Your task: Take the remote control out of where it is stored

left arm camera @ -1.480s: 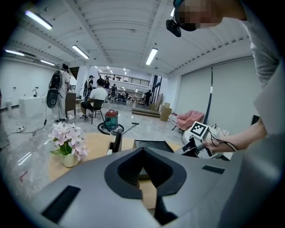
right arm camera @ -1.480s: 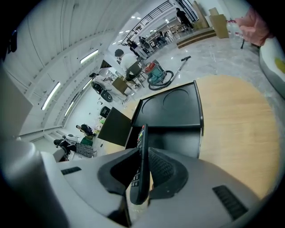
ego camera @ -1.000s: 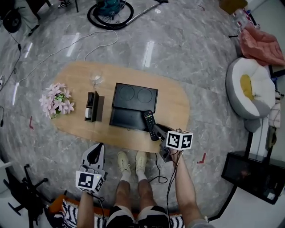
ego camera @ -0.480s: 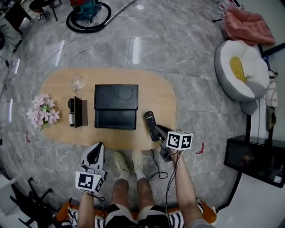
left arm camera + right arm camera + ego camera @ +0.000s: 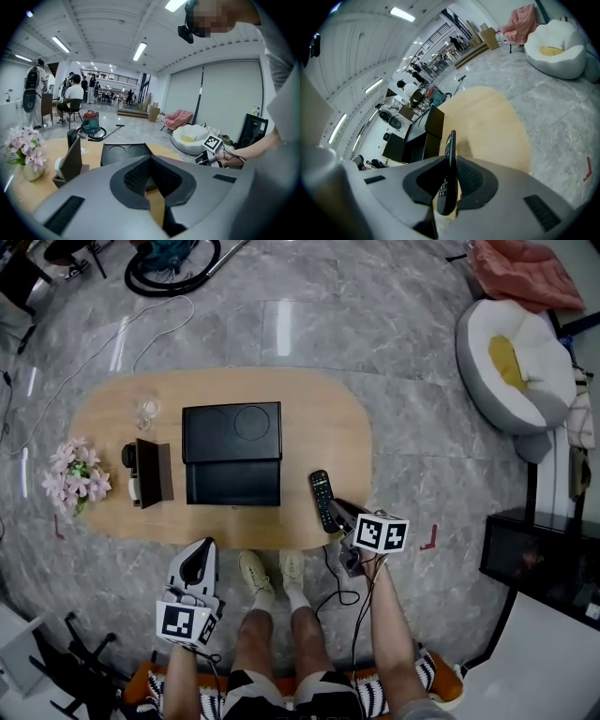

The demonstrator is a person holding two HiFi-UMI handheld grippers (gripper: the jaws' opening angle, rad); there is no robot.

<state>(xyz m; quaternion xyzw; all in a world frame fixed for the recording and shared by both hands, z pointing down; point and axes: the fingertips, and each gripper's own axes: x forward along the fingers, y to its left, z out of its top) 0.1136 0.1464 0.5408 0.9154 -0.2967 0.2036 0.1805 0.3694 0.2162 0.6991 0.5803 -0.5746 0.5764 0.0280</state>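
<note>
The room is bright, evenly lit by strip lights [image 5: 140, 50] high above the left gripper [image 5: 151, 160]. They glare in pale streaks on the floor [image 5: 281, 329] well beyond both grippers. Shadows stay soft. Both gripper views bulge and go dark at the corners, and the nearest housing looks blurred.

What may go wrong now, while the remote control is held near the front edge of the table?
1. The right hand-held gripper clamps the remote control only at its near end, so the long free part might swing or slip out.
2. It is close to the rim of the table; if released here, it may fall onto the hard floor instead.
</note>
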